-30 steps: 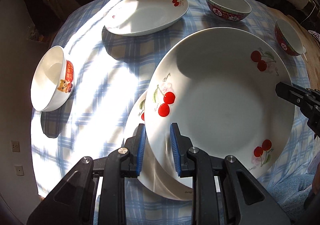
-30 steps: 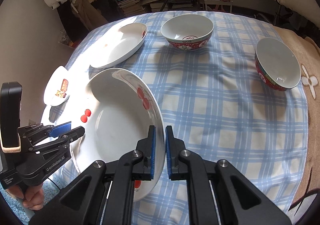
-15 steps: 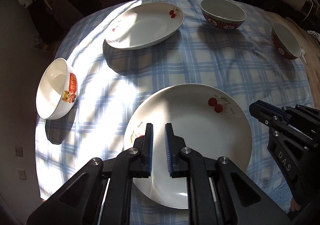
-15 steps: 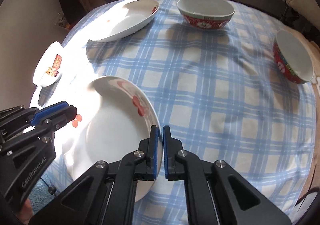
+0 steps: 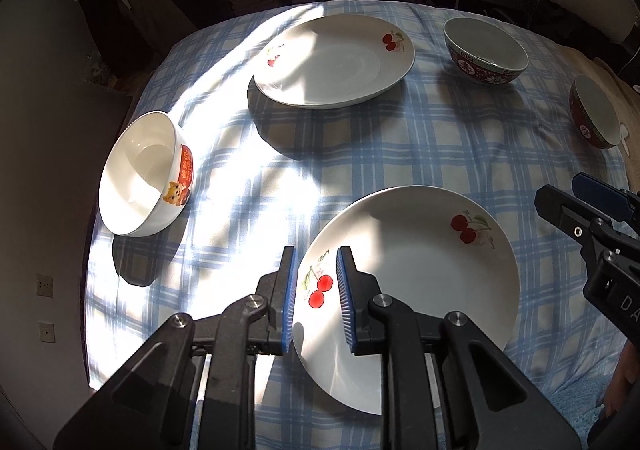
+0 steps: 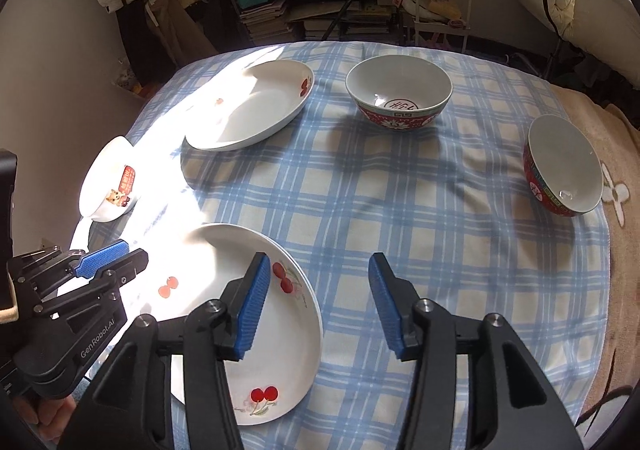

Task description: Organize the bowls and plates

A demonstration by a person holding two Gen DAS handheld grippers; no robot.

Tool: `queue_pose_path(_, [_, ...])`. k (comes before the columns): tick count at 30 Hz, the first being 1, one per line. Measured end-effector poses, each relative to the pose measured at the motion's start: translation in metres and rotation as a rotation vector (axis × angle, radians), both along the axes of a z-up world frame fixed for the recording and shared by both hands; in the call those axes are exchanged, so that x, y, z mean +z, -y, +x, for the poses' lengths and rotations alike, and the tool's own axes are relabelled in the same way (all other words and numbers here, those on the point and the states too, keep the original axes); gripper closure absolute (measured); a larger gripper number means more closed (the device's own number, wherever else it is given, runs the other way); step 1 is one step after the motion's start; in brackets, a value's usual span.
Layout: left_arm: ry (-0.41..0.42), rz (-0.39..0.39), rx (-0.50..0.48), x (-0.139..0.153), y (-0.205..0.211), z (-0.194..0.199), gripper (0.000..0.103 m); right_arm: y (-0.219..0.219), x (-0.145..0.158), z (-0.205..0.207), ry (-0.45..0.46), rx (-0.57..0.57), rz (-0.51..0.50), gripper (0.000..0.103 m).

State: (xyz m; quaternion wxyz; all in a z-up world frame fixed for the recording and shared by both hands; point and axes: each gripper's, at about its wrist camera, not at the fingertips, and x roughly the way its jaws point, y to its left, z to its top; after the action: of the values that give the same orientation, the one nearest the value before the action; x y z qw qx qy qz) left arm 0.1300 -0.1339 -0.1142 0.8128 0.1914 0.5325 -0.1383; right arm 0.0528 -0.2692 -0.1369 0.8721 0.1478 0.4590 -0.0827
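Note:
A stack of white cherry plates (image 5: 416,274) (image 6: 256,326) lies on the checked cloth at the near edge. My left gripper (image 5: 316,274) is open, its fingers straddling the stack's left rim with gaps on both sides. My right gripper (image 6: 316,282) is wide open over the stack's right rim, holding nothing. Another cherry plate (image 5: 336,62) (image 6: 252,110) lies at the far side. A white bowl with a cat sticker (image 5: 146,178) (image 6: 110,186) sits at the left. Two red patterned bowls, one (image 5: 484,50) (image 6: 400,92) at the back and one (image 5: 596,116) (image 6: 564,166) at the right.
The blue checked cloth (image 6: 400,210) covers a round table with strong sun patches on its left half. Shelves, books and bags crowd the back wall. A beige blanket (image 6: 616,210) lies along the right edge.
The plate held tilted by both grippers came down flat onto the lower plate. Both grippers then opened and let go; the right one opened wide.

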Motion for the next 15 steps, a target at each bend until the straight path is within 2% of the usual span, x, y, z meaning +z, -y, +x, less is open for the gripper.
queue_pose_path(2, [0.002,-0.002,0.010,0.004,-0.005,0.002,0.082,0.000,0.003,0.000,-0.003,-0.003,-0.002,0.042])
queue_pose_path(4, [0.011,-0.003,0.015,0.010,-0.010,0.004,0.077,0.000,0.004,0.000,-0.004,-0.002,0.002,0.034])
queue_pose_path(6, [0.030,-0.005,0.017,0.017,-0.013,0.008,0.061,-0.002,0.009,0.000,0.008,0.002,-0.007,0.023])
queue_pose_path(9, [0.075,0.001,0.031,0.028,-0.018,0.016,0.049,-0.004,0.019,0.004,0.023,0.015,-0.038,0.020])
queue_pose_path(10, [0.080,0.004,0.034,0.030,-0.018,0.019,0.047,-0.004,0.021,0.006,0.028,0.015,-0.043,0.019])
queue_pose_path(12, [0.080,0.005,0.038,0.033,-0.020,0.026,0.034,-0.003,0.026,0.012,0.040,0.017,-0.045,0.013])
queue_pose_path(15, [0.091,-0.005,0.036,0.036,-0.019,0.037,0.026,-0.001,0.033,0.024,0.063,0.011,-0.061,0.013])
